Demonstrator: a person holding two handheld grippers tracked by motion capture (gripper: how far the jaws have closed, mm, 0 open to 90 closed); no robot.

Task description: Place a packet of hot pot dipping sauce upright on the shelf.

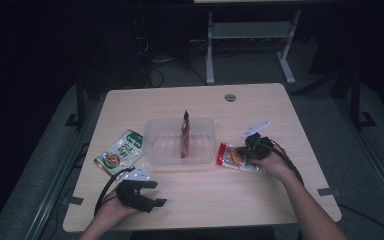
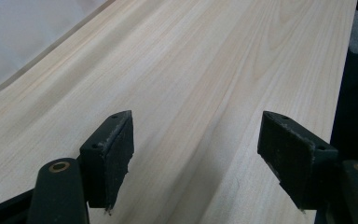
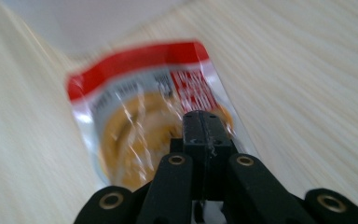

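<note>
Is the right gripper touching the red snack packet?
Touching: in the right gripper view the right gripper has its jaws pinched shut on the red snack packet.

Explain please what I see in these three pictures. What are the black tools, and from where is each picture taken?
A person at a wooden table holds black tongs in each hand. The high view looks down from above; the other two cameras ride on the tongs. The left tongs stand open over bare wood. The right tongs are shut on a clear red-topped snack packet. Also on the table: a clear plastic tub with a dark red packet inside, and a green packet left of it.
</note>
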